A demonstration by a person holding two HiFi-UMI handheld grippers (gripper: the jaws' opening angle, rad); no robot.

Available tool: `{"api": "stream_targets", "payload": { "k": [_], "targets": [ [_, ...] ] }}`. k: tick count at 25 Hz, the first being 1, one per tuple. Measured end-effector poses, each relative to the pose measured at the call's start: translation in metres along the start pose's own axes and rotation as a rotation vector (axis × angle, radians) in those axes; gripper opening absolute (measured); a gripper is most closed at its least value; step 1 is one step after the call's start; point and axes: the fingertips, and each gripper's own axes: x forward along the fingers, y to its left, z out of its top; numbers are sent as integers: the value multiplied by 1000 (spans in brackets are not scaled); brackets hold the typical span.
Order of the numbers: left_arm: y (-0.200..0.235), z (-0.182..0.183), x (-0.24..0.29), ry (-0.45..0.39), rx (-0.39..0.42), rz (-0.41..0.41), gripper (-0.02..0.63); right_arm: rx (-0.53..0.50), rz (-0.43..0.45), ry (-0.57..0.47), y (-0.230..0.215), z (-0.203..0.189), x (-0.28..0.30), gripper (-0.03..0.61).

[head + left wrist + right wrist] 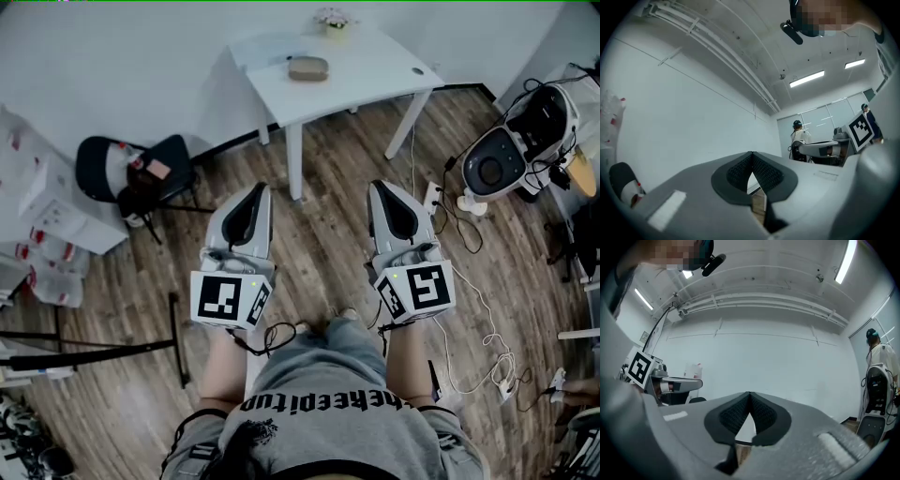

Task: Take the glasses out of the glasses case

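A brown glasses case (307, 67) lies shut on the small white table (375, 80) at the far end of the head view. Both grippers are held low over the wooden floor, well short of the table and pointing toward it. My left gripper (261, 189) has its jaws pressed together with nothing between them, and its own view shows the tips meeting (752, 157) against a white wall. The right gripper (378, 186) is also shut and empty (749, 395). No glasses are visible.
A small flower pot (334, 21) stands at the table's back edge. A black chair (141, 173) stands to the left and a white and black machine (511, 150) to the right. Cables and a power strip (433, 197) lie on the floor. Another person (881, 357) stands far off.
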Motion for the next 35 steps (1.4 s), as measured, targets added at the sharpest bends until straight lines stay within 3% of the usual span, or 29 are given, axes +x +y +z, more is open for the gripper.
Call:
{"api": "stream_targets", "payload": {
  "k": [8,16,26,35],
  "targets": [
    [9,0,5,-17,-7,9,20,-5,-11,4,-3,-3,6,2],
    [28,-16,37,-12,-4,27,20,11,-48,12,-33,-20,38,2],
    [51,-27,142,-19,1,68,20,17,28,-3,-104,-28,129,2],
    [46,-35,241,-34,24,110,20,9,116,-17,-184,-33,197,2]
  ]
}}
